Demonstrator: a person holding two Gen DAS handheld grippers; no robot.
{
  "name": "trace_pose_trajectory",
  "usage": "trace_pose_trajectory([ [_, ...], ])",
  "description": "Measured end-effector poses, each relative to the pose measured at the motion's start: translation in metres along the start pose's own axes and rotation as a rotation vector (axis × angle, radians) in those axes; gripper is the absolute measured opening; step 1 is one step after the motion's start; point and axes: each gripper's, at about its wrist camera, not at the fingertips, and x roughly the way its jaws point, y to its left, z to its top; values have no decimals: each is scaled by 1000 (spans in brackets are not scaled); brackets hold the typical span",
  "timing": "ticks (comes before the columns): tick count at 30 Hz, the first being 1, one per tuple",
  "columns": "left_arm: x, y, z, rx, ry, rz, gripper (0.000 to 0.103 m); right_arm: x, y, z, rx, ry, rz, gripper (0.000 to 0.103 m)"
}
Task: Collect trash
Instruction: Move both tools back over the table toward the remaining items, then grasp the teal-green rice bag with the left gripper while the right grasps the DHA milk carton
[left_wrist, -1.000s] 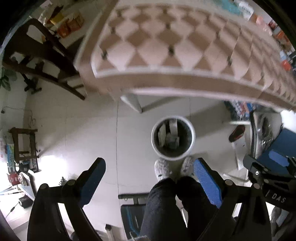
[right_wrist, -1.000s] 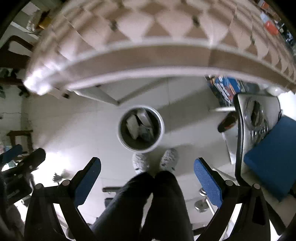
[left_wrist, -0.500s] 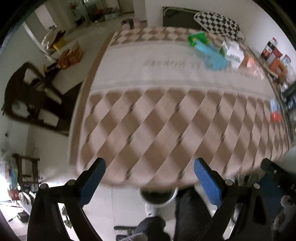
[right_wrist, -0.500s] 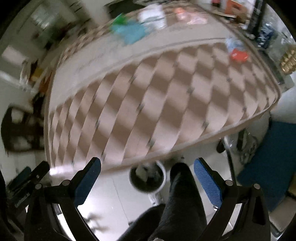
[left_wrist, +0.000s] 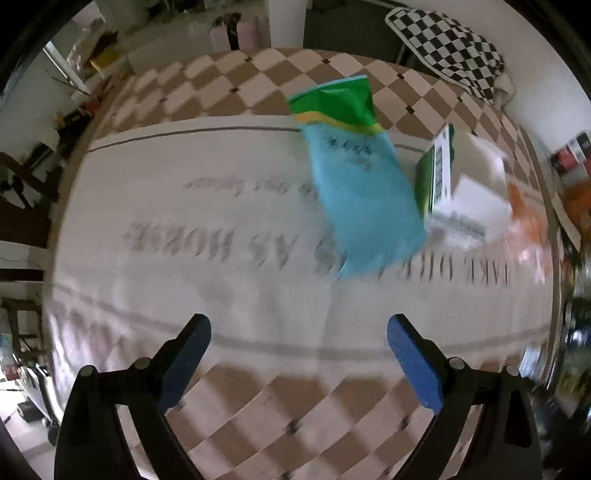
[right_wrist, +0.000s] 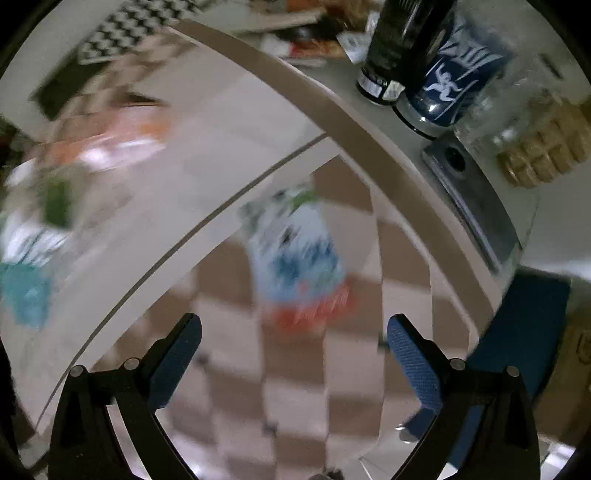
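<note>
The left claw (left_wrist: 299, 360) is spread and empty above the table (left_wrist: 221, 295). Ahead lies a blue-green pouch (left_wrist: 354, 184), beside a white carton (left_wrist: 469, 192). The pouch is judged light, limp and slippery; it is best gripped across its flat body.

The right claw (right_wrist: 293, 363) is likewise spread, over a blurred blue-red wrapper (right_wrist: 299, 266).

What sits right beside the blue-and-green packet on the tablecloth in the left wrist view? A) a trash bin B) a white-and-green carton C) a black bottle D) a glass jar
B: the white-and-green carton lies right next to the blue-and-green packet on the tablecloth, on the packet's right in the picture; no jar, bottle or bin shows beside it there.
</note>
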Motion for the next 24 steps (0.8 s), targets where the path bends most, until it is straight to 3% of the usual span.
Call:
trace_pose_trajectory([
  [3, 16, -12, 27, -19, 17, 2, 97, 26, 1, 22, 12, 48, -9, 100],
  [8, 23, -21, 60, -48, 13, -13, 97, 37, 10, 42, 38, 66, 28, 62],
  [9, 22, -22, 63, -53, 9, -15, 97, 36, 14, 44, 37, 67, 44, 59],
  [16, 30, -25, 84, -76, 19, -16, 97, 34, 93, 78, -99, 68, 171, 58],
  [24, 61, -30, 109, -101, 94, 8, 97, 34, 164, 107, -187, 56, 202, 58],
])
